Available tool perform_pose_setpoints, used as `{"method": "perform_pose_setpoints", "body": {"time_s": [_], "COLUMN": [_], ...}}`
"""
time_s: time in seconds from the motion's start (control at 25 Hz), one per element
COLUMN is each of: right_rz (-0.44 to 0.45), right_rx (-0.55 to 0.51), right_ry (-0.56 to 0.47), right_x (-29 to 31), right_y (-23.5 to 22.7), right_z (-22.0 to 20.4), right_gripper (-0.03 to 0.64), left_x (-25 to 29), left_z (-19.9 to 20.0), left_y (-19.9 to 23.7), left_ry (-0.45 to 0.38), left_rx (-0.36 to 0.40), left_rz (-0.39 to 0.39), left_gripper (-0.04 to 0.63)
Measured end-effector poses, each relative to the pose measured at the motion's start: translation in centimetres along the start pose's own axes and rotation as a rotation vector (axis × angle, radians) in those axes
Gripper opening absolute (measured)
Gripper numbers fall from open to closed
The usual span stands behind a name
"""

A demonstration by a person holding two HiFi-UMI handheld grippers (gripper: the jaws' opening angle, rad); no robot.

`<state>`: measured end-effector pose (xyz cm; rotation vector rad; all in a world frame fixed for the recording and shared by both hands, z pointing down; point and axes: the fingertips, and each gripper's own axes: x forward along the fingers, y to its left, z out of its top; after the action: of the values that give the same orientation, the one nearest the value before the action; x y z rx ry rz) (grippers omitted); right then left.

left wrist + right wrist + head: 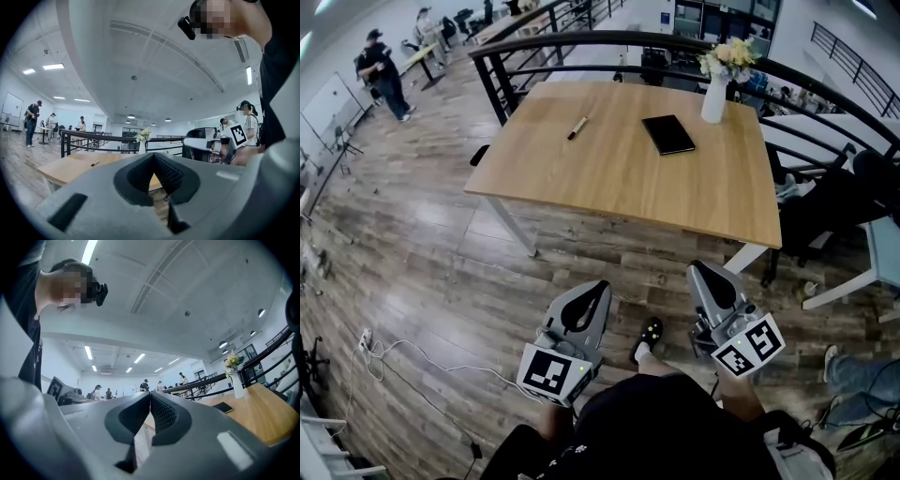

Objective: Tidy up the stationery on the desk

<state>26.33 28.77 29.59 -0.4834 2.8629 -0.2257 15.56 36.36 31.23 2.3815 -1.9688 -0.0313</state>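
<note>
Well beyond the left hand-held gripper and right hand-held gripper (both closed, empty) lie pen and notebook.

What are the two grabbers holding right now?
Nothing. The left gripper and right gripper are shut and empty; the pen and notebook lie on the desk.

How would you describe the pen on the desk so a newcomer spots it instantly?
Find the wooden desk by the black railing. Its far half holds a white vase at the right, a black notebook in the middle, and the pen alone to the left. The pen is the only thin, stick-shaped item, lying at a slant.
</note>
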Motion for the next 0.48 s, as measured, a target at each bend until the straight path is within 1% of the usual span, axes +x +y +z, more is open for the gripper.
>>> {"method": "perform_pose_setpoints", "body": {"time_s": [0.24,0.48], "right_rz": [0.027,0.043], "right_rx": [0.020,0.028], "right_ry": [0.012,0.007], "right_x": [2.5,5.7], "right_y": [-2.4,-6.2], "right_z": [-0.7,-0.1], "right_gripper": [-0.006,-0.006], "left_x": [2.4,5.9], "left_z": [0.0,0.8], "left_y": [2.3,5.1], "left_ry": [0.002,0.005], "left_rx": [-0.007,0.002], "left_rz": [0.037,0.075], "left_gripper": [-0.008,-0.008]}}
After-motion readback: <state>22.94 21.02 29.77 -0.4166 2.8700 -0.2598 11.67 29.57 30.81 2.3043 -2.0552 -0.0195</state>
